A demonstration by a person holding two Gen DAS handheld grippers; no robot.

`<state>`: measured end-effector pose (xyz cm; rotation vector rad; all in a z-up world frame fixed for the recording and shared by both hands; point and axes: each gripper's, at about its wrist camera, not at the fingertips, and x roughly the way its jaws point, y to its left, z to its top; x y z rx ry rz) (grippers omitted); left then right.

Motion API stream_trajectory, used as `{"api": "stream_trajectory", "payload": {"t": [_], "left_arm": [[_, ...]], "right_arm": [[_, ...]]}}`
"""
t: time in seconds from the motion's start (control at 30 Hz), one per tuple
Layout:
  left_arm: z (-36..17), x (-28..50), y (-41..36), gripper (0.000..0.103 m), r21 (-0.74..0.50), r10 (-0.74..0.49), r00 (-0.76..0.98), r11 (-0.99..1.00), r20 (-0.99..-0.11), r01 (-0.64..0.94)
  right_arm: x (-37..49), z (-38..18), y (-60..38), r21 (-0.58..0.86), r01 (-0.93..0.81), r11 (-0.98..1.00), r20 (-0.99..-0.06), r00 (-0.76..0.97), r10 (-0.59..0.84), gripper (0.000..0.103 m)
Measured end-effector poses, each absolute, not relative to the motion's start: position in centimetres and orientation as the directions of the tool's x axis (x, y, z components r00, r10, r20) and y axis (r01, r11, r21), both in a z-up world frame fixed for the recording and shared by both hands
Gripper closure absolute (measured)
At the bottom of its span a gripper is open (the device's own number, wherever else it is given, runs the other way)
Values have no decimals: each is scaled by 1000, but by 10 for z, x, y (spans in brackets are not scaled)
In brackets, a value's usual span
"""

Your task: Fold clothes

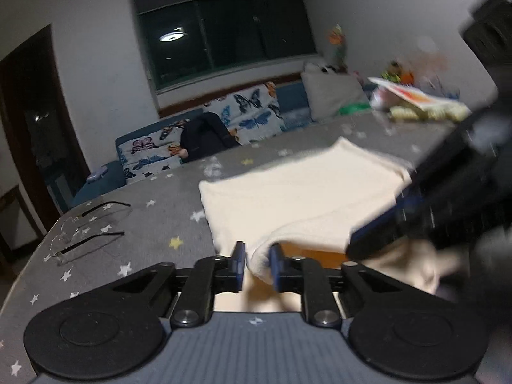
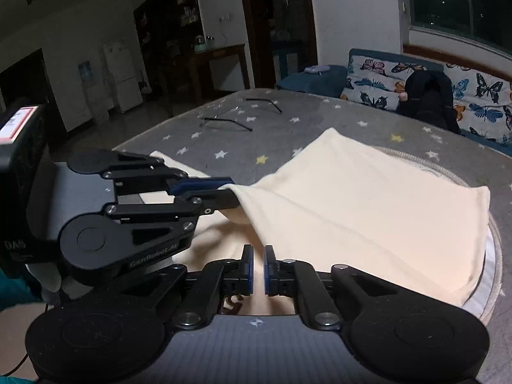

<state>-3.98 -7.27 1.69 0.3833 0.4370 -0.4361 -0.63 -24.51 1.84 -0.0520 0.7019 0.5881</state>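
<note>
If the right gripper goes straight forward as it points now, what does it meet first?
Probably the cream cotton garment, lifted right ahead of the right gripper; depth is unclear.

Cream shirt looks like soft matt knit cloth, and the grey star-print cover under it is matt fabric too; both tongs, left and right, show matt black plastic with shiny metal rivets and blue pads

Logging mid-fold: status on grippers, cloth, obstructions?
Left gripper shut on cream garment, fold lifted. Right gripper slightly open, holding nothing. Eyeglasses on the bed, apart from cloth.
</note>
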Motion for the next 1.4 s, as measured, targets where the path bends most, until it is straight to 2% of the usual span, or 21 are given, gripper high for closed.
{"api": "stream_trajectory", "payload": {"t": [0.03,0.1,0.23,0.3,0.47,0.5,0.53,0.57,0.63,0.93,1.03,1.07,1.1,1.17,1.4], "left_arm": [[15,-45,-71,83,269,-324,811,828,-486,492],[11,-53,-67,71,278,-323,804,819,-500,502],[9,-58,-55,69,249,-301,796,840,-525,482],[14,-56,-46,59,191,-299,793,869,-531,455],[28,-54,-23,57,45,-312,785,917,-536,396],[31,-54,-21,57,21,-327,778,916,-537,400],[33,-55,-20,55,-11,-349,767,913,-539,408],[36,-56,-19,55,-45,-372,755,909,-540,415],[37,-54,-20,55,-107,-411,735,899,-539,425],[22,-37,-48,54,-35,-391,743,895,-544,445],[18,-32,-54,59,-20,-389,737,890,-553,455],[16,-30,-58,71,-13,-389,737,888,-552,459],[16,-29,-59,79,-9,-388,737,888,-554,461],[14,-29,-61,89,-8,-391,734,885,-555,466],[32,-30,-64,96,52,-408,754,863,-514,502]], "right_arm": [[-6,19,-247,158,-525,837,-618,609,498,95],[-5,22,-250,173,-518,838,-608,612,505,95],[4,27,-253,187,-486,854,-592,638,493,94],[12,25,-250,200,-471,859,-591,641,489,93],[24,15,-240,198,-449,871,-618,633,466,89],[19,15,-242,183,-448,875,-621,637,456,86],[14,15,-244,169,-447,878,-625,640,447,73],[8,15,-246,155,-447,881,-628,644,437,69],[-2,15,-251,126,-445,887,-635,651,416,69],[-63,10,-308,-34,-304,952,-648,732,210,69],[-70,11,-320,-47,-281,958,-655,733,183,69],[-72,12,-323,-42,-282,959,-653,734,188,69],[-75,14,-323,-42,-290,956,-647,737,195,69],[-80,16,-320,-57,-318,946,-635,743,211,69],[-84,3,-304,-196,-354,914,-647,747,151,72]]}}
